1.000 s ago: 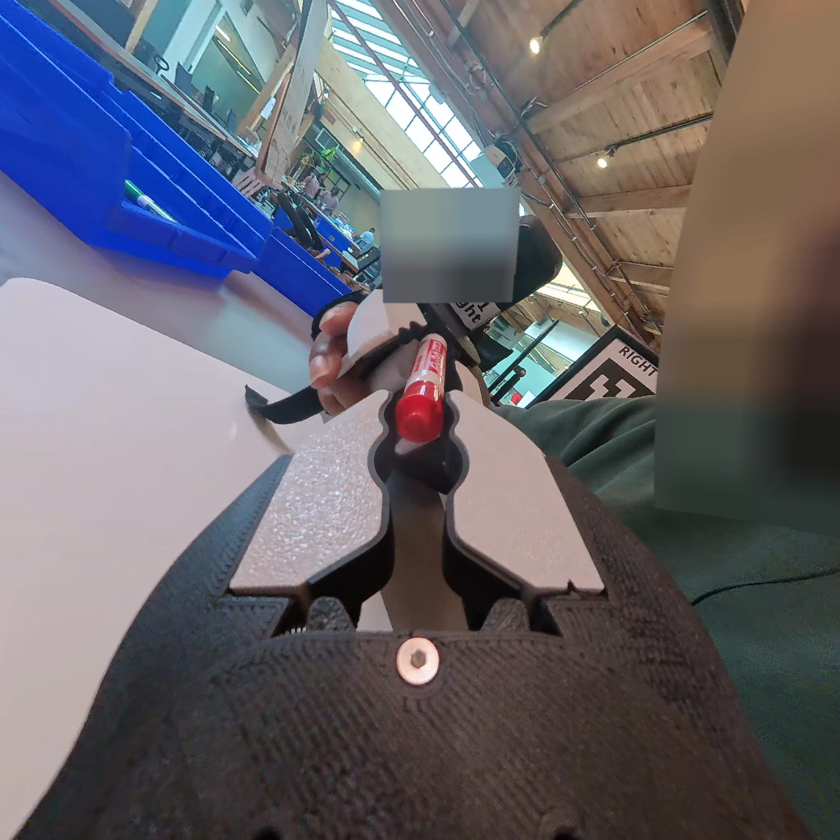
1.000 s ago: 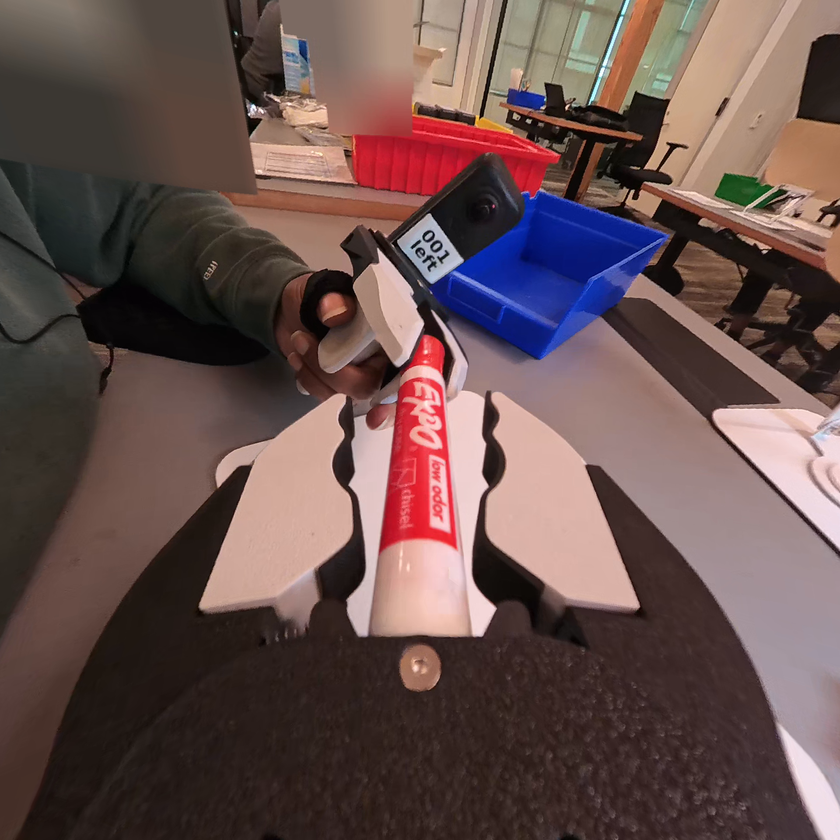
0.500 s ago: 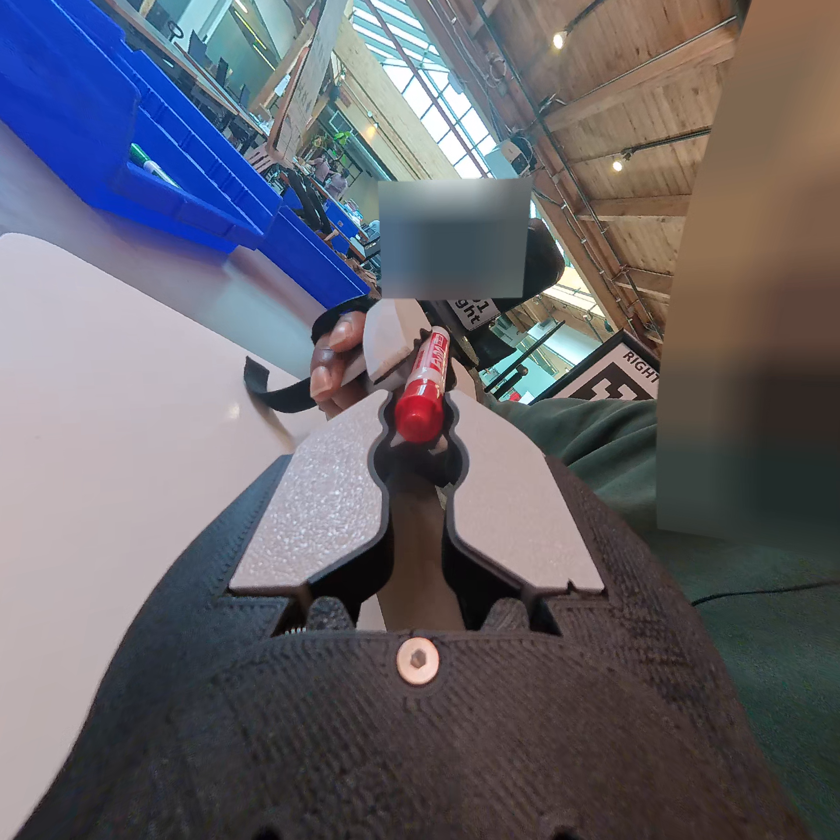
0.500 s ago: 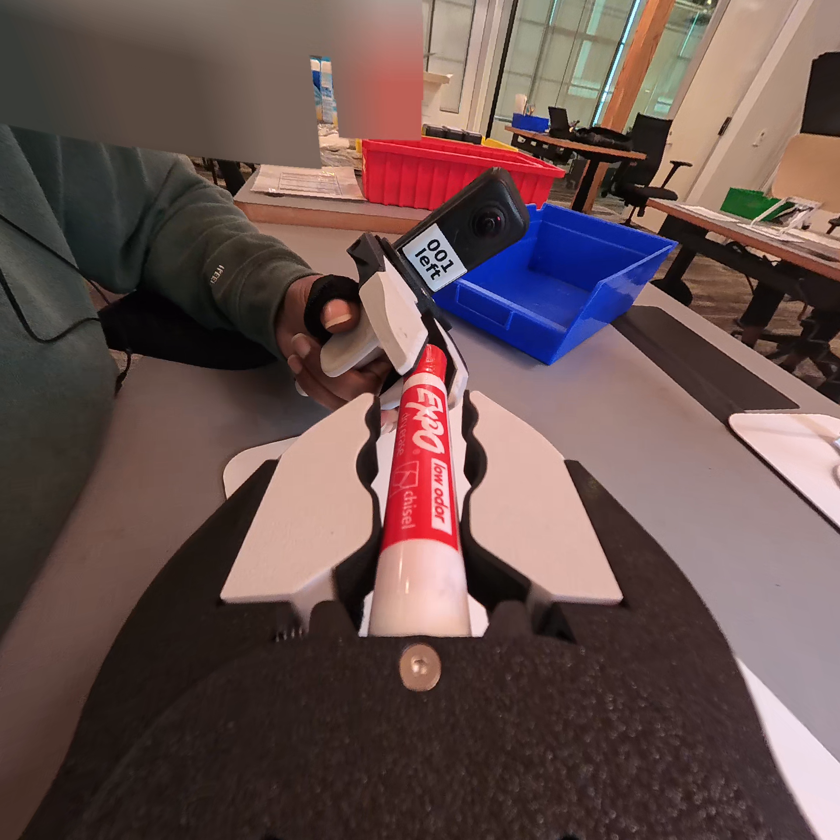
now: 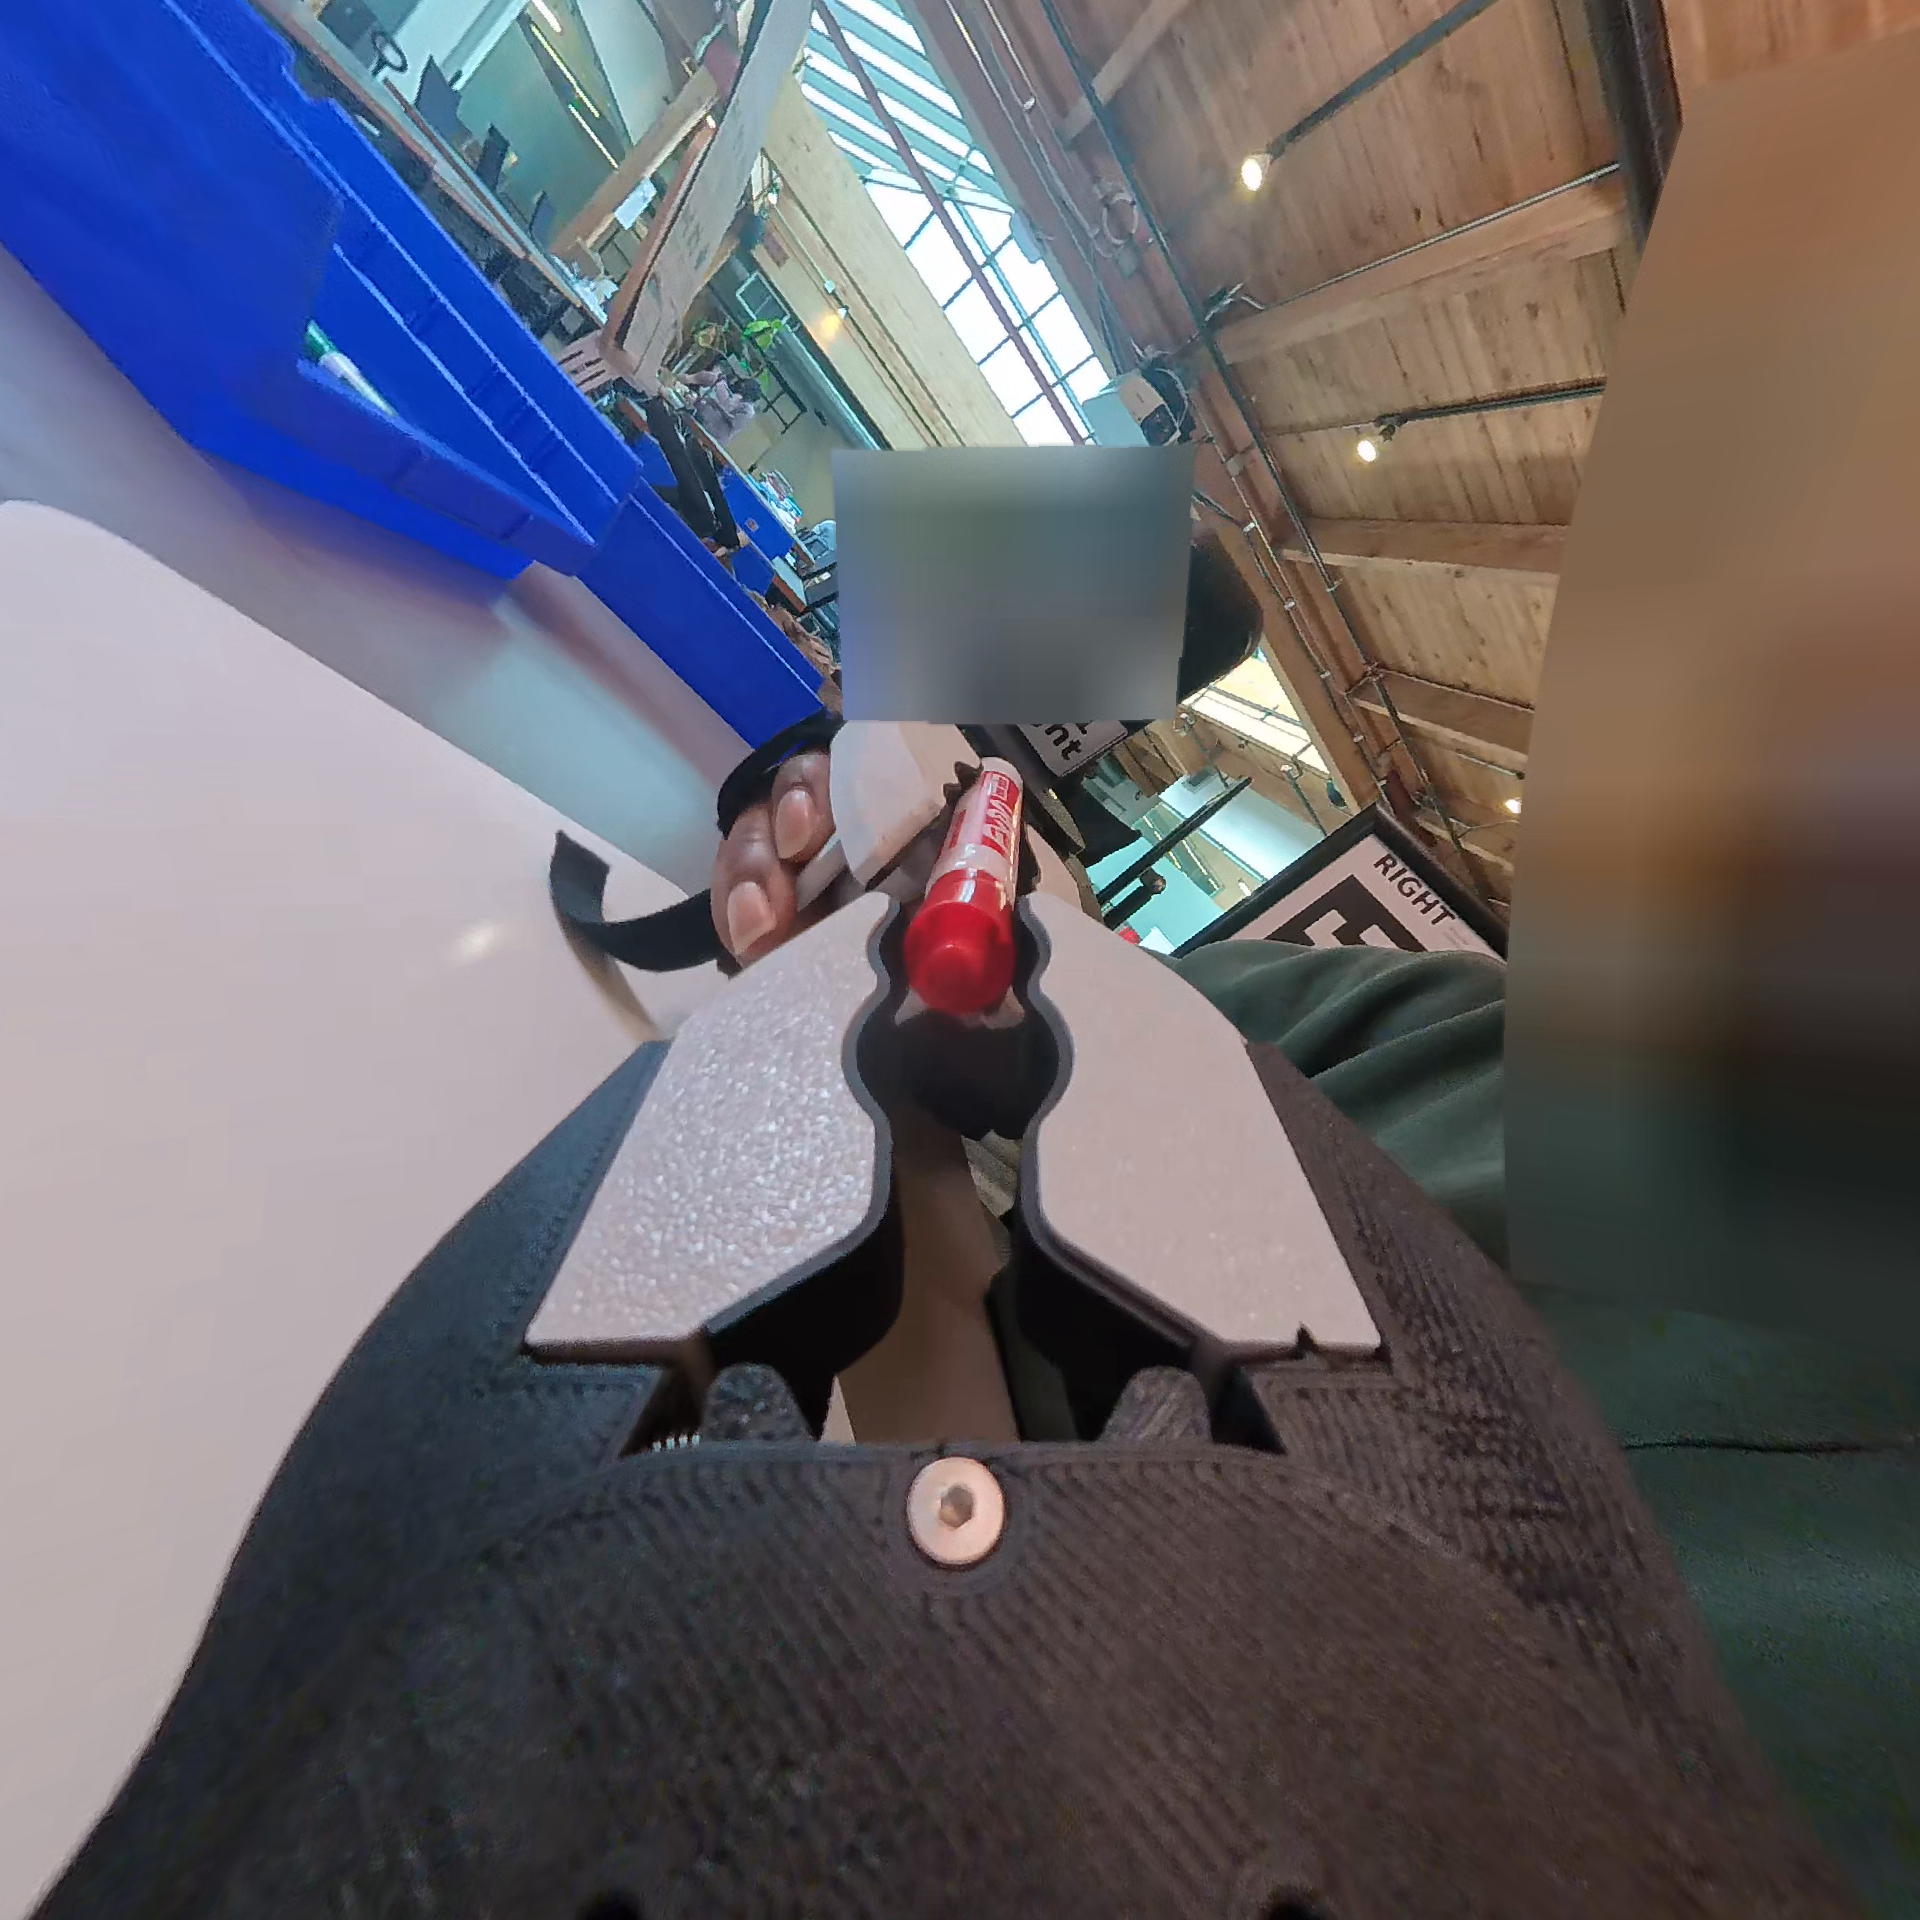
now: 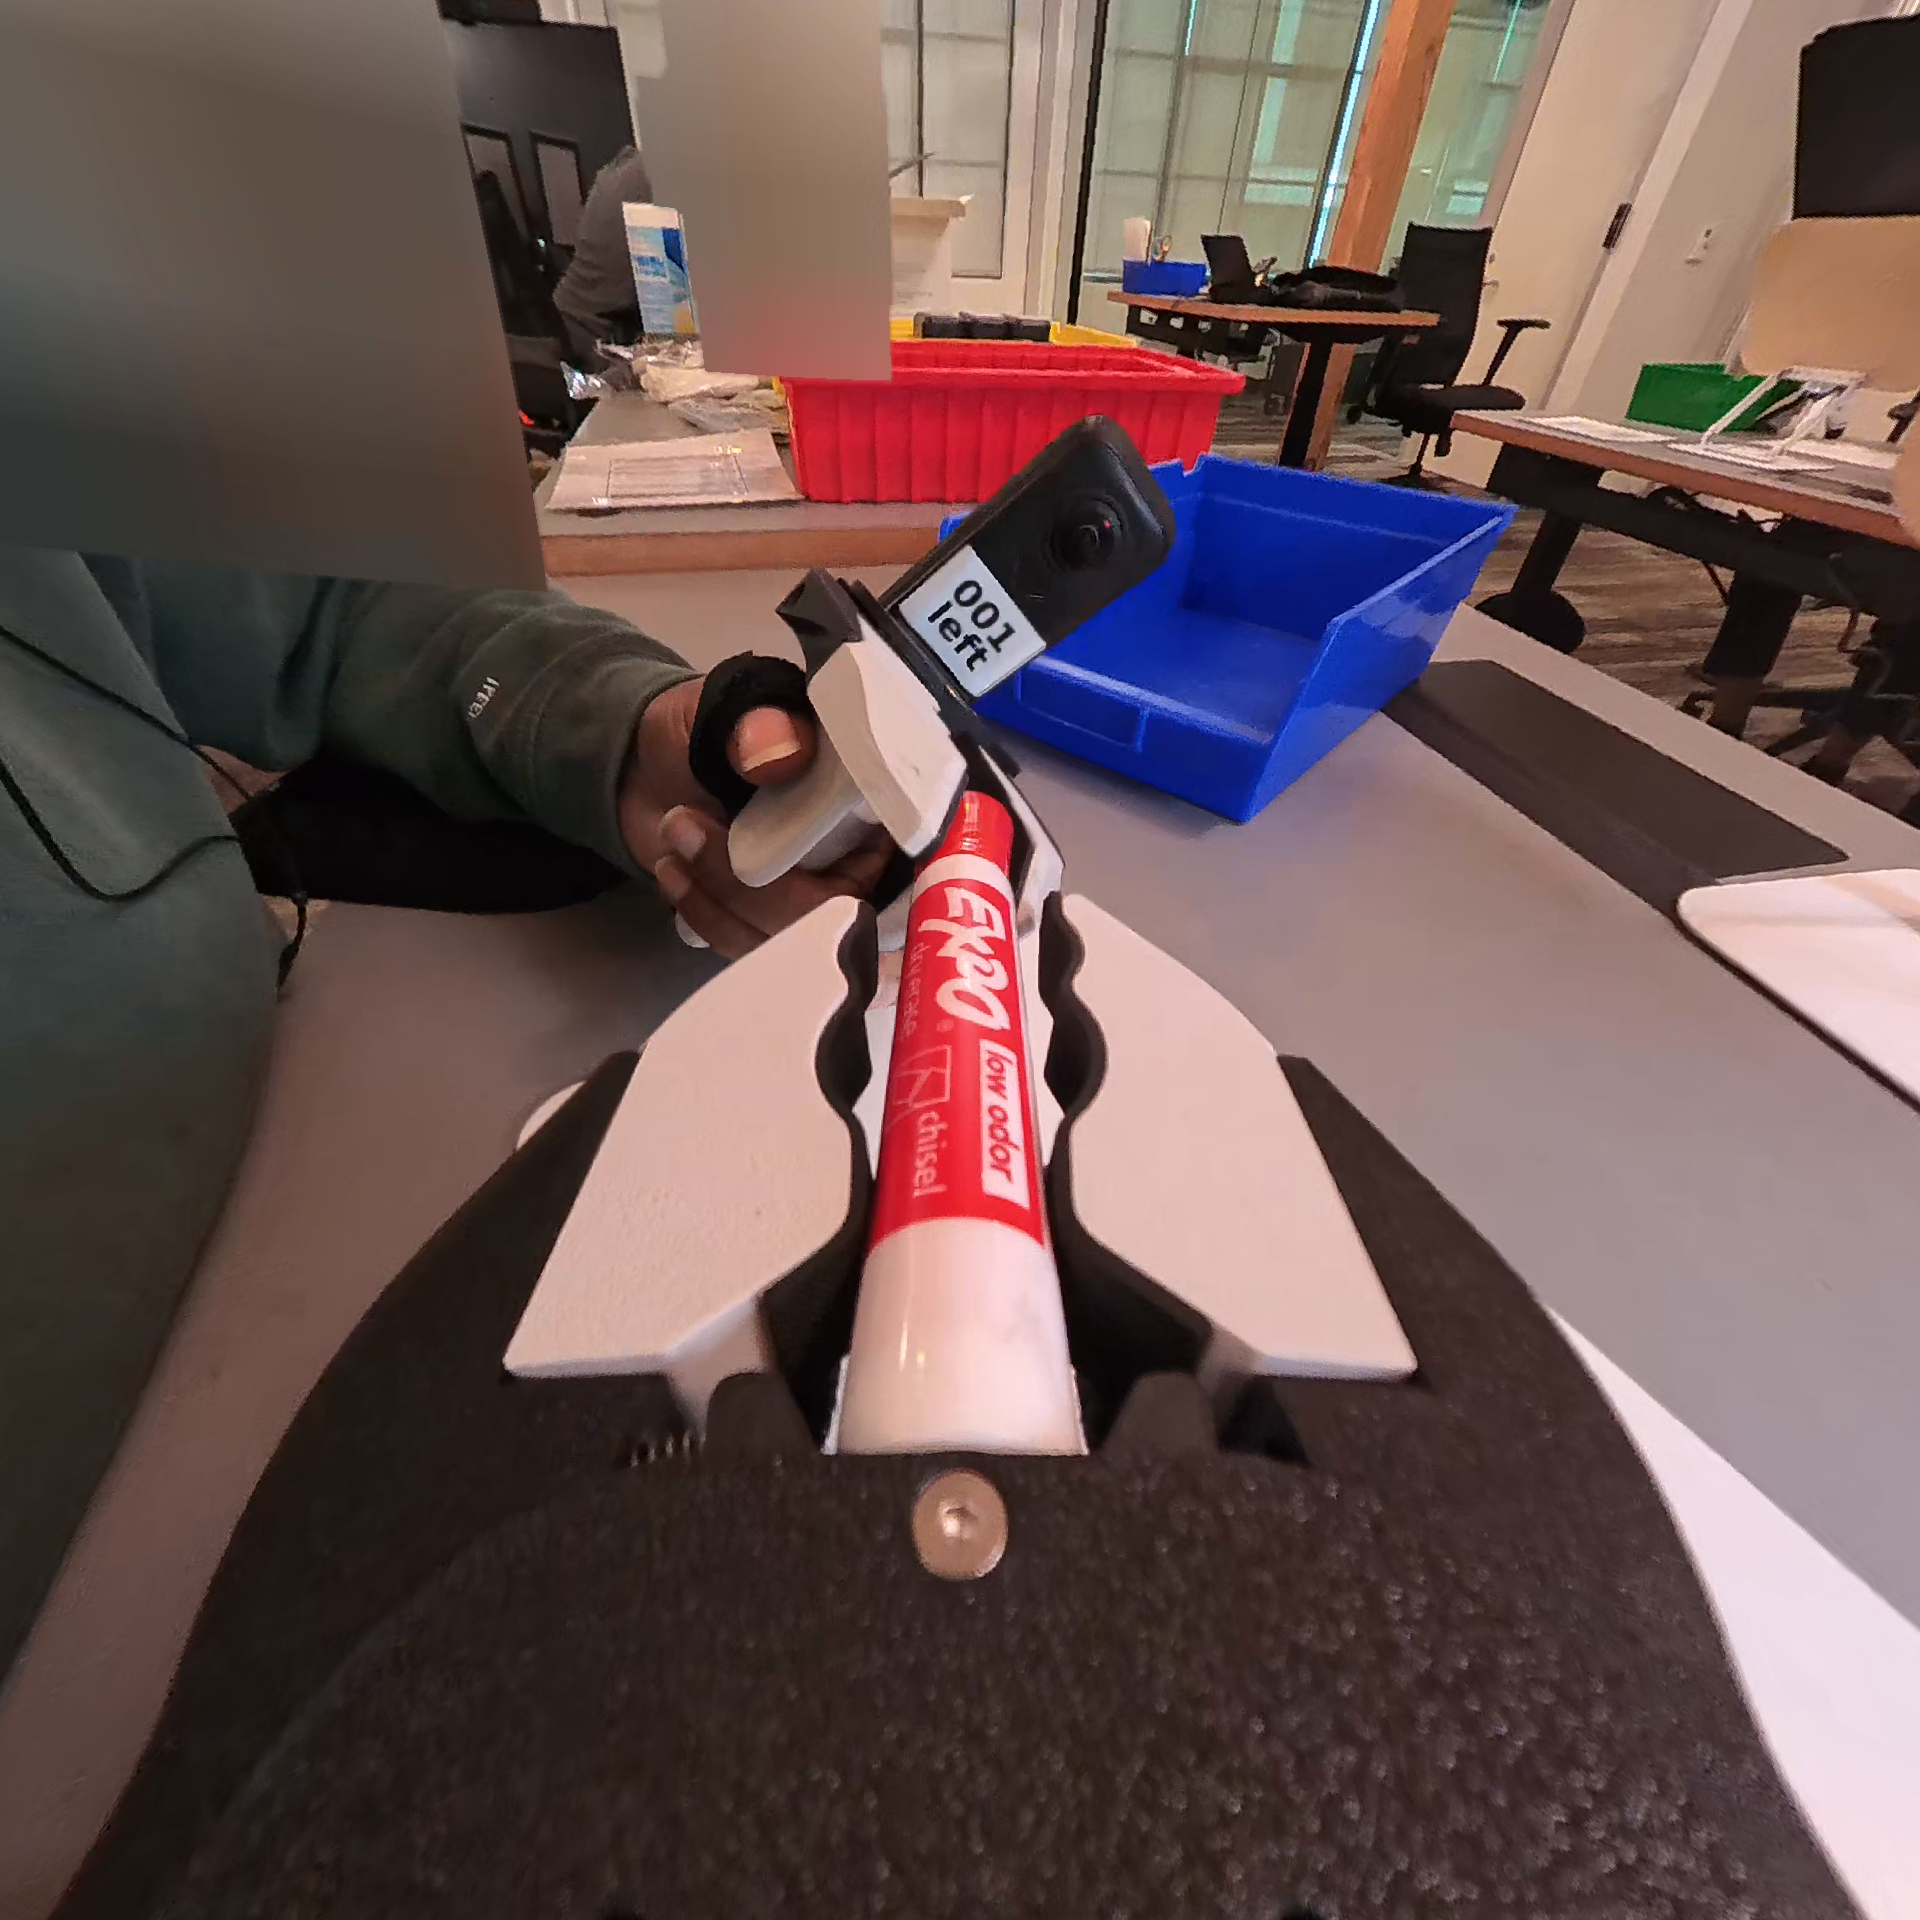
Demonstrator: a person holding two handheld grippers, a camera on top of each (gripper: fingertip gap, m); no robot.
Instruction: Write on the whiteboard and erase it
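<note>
A red-and-white whiteboard marker (image 6: 966, 1122) is held between both grippers above the white whiteboard (image 5: 260, 935). My right gripper (image 6: 961, 920) is shut on the marker's barrel. My left gripper (image 5: 956, 925) is shut on the marker's red cap (image 5: 956, 951), facing the right one. The left gripper also shows in the right wrist view (image 6: 894, 748), held by a hand, with the marker's far end hidden inside it. The whiteboard shows under the right gripper too (image 6: 1766, 1558). No writing shows on the board.
A blue bin (image 6: 1247, 644) and a red bin (image 6: 987, 416) stand behind on the grey table (image 6: 1351, 987). More blue bins (image 5: 312, 364) lie past the whiteboard. A black mat (image 6: 1610, 779) and a second white board (image 6: 1818, 956) lie to the right. A green sleeve (image 6: 416, 707) is at left. My two grippers' fingertips are within a few centimetres of each other.
My right gripper's fingers have closed onto the marker's barrel. Both grippers have shifted slightly while staying joined on the marker.
</note>
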